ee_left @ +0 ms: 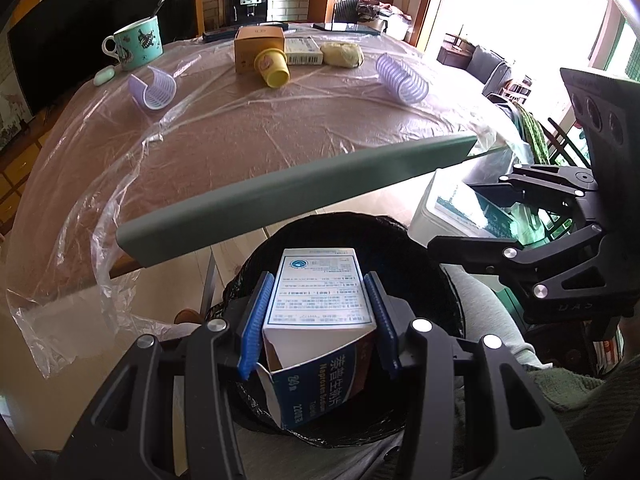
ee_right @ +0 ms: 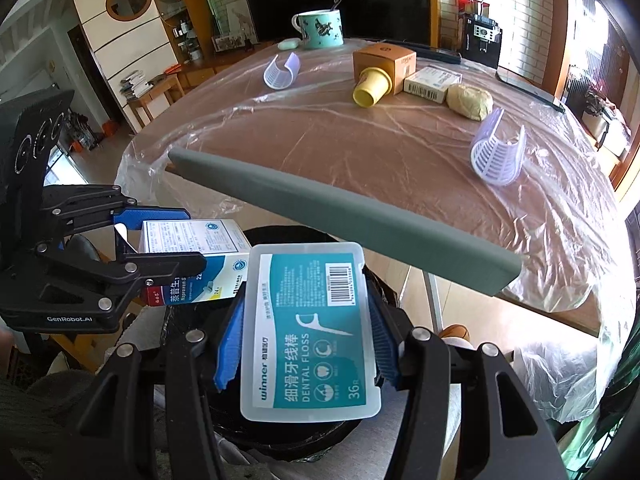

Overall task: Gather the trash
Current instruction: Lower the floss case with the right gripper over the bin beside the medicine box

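Note:
My left gripper is shut on a white and blue medicine box and holds it over a black-lined trash bin. From the right wrist view the left gripper and its medicine box show at the left. My right gripper is shut on a flat plastic dental floss case, above the same bin. In the left wrist view the right gripper reaches in from the right with the case.
A grey bar crosses in front of the plastic-covered table. On the table lie a yellow cup, a brown box, a small white box, a crumpled lump, two lilac clips and a teal mug.

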